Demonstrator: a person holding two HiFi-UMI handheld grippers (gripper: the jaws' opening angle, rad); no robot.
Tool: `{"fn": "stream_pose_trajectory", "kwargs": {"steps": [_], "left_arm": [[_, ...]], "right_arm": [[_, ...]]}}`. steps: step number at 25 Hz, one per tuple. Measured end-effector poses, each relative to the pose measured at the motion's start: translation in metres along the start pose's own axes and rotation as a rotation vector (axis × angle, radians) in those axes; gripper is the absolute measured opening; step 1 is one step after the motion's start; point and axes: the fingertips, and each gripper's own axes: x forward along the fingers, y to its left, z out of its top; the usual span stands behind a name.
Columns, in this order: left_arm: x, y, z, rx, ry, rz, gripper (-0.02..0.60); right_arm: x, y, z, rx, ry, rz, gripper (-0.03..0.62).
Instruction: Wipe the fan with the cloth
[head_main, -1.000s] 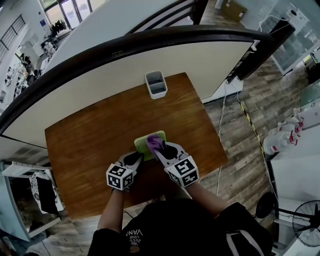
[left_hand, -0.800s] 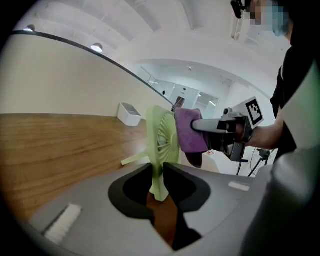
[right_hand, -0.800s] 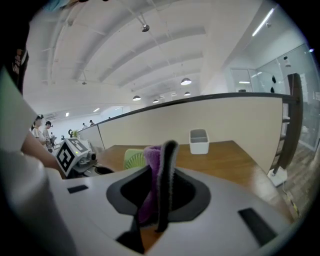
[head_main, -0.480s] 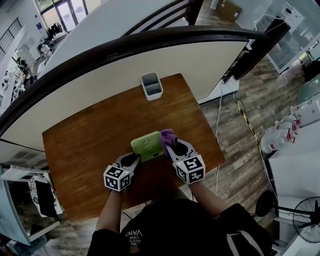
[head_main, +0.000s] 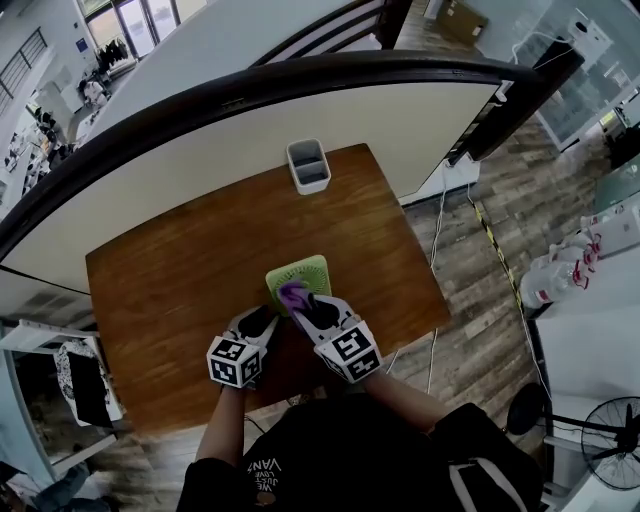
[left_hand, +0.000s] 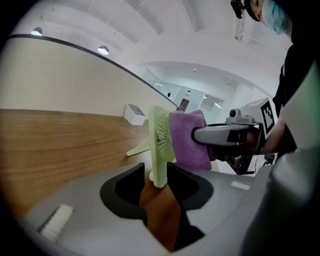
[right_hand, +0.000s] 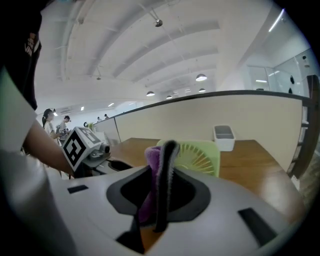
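On the counter (head_main: 170, 290): fan (head_main: 302, 272) upright, near front edge.
Left gripper (left_hand: 159, 172): jaws just opened, apart around fan's lower edge; grip released.
Right gripper (right_hand: 161, 150): jaws clamped on cloth (right_hand: 150, 162), back from fan's side onto its face; wiping likely continues.

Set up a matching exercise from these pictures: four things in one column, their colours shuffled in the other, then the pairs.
Things:
1. fan
2. cloth
3. box
4. table

Colours:
A. brown
B. purple
C. light green
D. white

Pairs: 1-C; 2-B; 3-D; 4-A
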Motion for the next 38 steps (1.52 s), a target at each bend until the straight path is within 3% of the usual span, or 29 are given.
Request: {"fn": "stream_pose_trajectory", "kwargs": {"steps": [8,12,14,32,38], "left_arm": [[-0.025,0.007,-0.020,-0.018,-0.016,0.082,0.118],[-0.032,0.002,-0.007,-0.026,-0.056,0.107,0.029],[-0.033,0.001,-0.008,-0.024,-0.065,0.106,0.015],[-0.010,-0.022,-0.002,-0.054,-0.078,0.028,0.011],[-0.013,-0.022,-0.005,-0.057,-0.075,0.035,0.011]], "right_arm": [[0.031,0.019,-0.014,-0.073,0.055,0.054,0.092],[0.029,0.015,-0.016,-0.083,0.052,0.048,0.092],[0.026,0.012,-0.018,-0.078,0.053,0.041,0.092],[-0.033,-0.080,-0.045,0.076,0.049,-0.213,0.092],[-0.037,-0.082,-0.045,0.085,0.047,-0.235,0.092]]}}
